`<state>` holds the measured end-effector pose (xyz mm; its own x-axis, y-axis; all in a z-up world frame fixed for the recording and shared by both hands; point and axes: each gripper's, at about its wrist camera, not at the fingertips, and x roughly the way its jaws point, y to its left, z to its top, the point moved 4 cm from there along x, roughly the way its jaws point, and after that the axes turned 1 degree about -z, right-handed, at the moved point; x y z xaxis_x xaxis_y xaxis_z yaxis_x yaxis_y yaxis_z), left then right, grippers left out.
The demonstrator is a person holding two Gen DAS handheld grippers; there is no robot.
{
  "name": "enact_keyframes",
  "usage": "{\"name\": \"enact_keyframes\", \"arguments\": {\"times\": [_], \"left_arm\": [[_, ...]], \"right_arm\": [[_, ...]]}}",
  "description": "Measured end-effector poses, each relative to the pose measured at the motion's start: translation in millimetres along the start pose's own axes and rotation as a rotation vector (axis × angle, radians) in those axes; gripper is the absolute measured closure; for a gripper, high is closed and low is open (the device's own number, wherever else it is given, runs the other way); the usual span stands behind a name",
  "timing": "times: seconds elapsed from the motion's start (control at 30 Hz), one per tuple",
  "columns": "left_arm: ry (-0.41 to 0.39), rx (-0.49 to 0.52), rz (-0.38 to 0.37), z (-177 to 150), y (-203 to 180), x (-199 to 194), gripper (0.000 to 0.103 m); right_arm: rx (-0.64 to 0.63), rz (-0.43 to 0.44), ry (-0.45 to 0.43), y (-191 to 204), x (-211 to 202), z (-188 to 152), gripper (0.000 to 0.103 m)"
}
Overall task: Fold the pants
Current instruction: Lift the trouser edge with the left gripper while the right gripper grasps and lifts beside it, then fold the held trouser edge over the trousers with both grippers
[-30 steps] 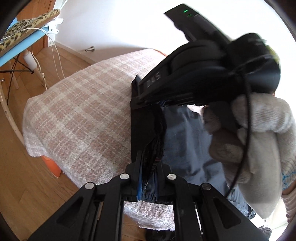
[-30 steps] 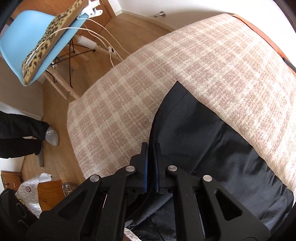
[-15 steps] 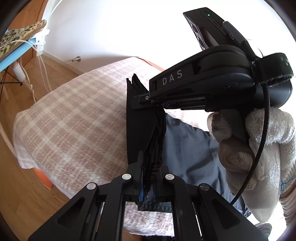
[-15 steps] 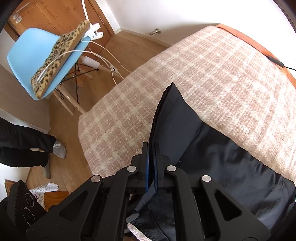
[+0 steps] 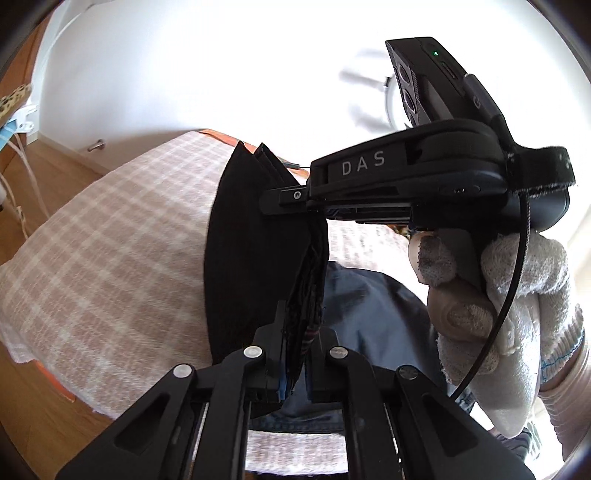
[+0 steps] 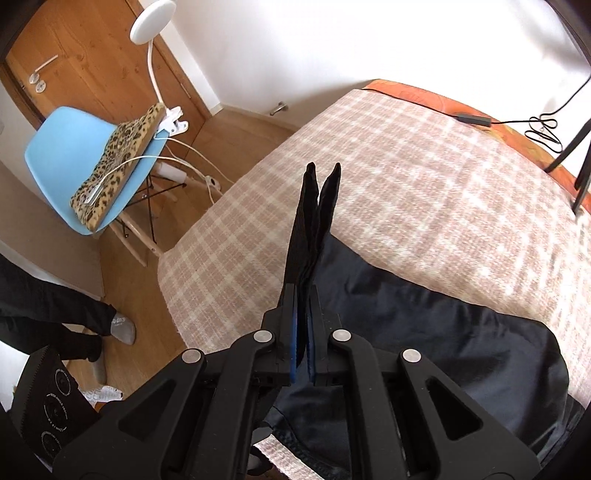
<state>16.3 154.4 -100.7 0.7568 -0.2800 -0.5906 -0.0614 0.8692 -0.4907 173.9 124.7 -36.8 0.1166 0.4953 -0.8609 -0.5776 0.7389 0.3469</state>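
Chair (image 6: 74,155), pale blue, is standing at far left on the wooden floor, carrying a leopard-print cushion (image 6: 122,155) with a white cable trailing over it. A white lamp (image 6: 151,22) is rising behind it.

Blanket (image 6: 406,177), pink-and-cream check, is covering the bed beside the chair.

Pants (image 6: 424,339), dark, are lying partly on the blanket toward the near edge, with one end lifted clear and standing upright in a narrow fold.

Left gripper (image 5: 295,354) is pinching the lower part of that raised fold, its jaws pressed together on the cloth.

Right gripper (image 6: 303,332) is clamping the same fold, its jaws pressed together on the fabric; in the left wrist view it appears to be meeting the cloth higher up, though its fingertips are hidden there.

Gloved hand (image 5: 517,295), white knit, is gripping the right gripper's handle at far right.
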Motion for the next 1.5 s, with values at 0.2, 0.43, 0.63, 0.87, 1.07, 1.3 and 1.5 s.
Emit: {"name": "enact_keyframes", "arguments": {"times": [0.2, 0.43, 0.63, 0.87, 1.07, 1.3, 1.5], "left_arm": [[0.031, 0.038, -0.077, 0, -36, 22, 0.099], [0.098, 0.101, -0.172, -10, -94, 57, 0.099], [0.161, 0.161, -0.251, -20, -144, 84, 0.099], [0.238, 0.232, -0.323, -48, -206, 105, 0.099], [0.295, 0.293, -0.372, -75, -239, 114, 0.099], [0.367, 0.363, -0.408, -110, -274, 128, 0.099], [0.416, 0.427, -0.388, -135, -289, 145, 0.099]], "right_arm": [[0.062, -0.038, -0.043, -44, -35, -15, 0.098], [0.12, -0.101, -0.082, -106, -76, -43, 0.098], [0.186, -0.153, -0.103, -158, -107, -73, 0.098], [0.258, -0.208, -0.122, -206, -135, -115, 0.098], [0.314, -0.248, -0.152, -236, -156, -153, 0.098], [0.387, -0.282, -0.171, -265, -172, -202, 0.098], [0.432, -0.301, -0.152, -286, -166, -230, 0.098]]}}
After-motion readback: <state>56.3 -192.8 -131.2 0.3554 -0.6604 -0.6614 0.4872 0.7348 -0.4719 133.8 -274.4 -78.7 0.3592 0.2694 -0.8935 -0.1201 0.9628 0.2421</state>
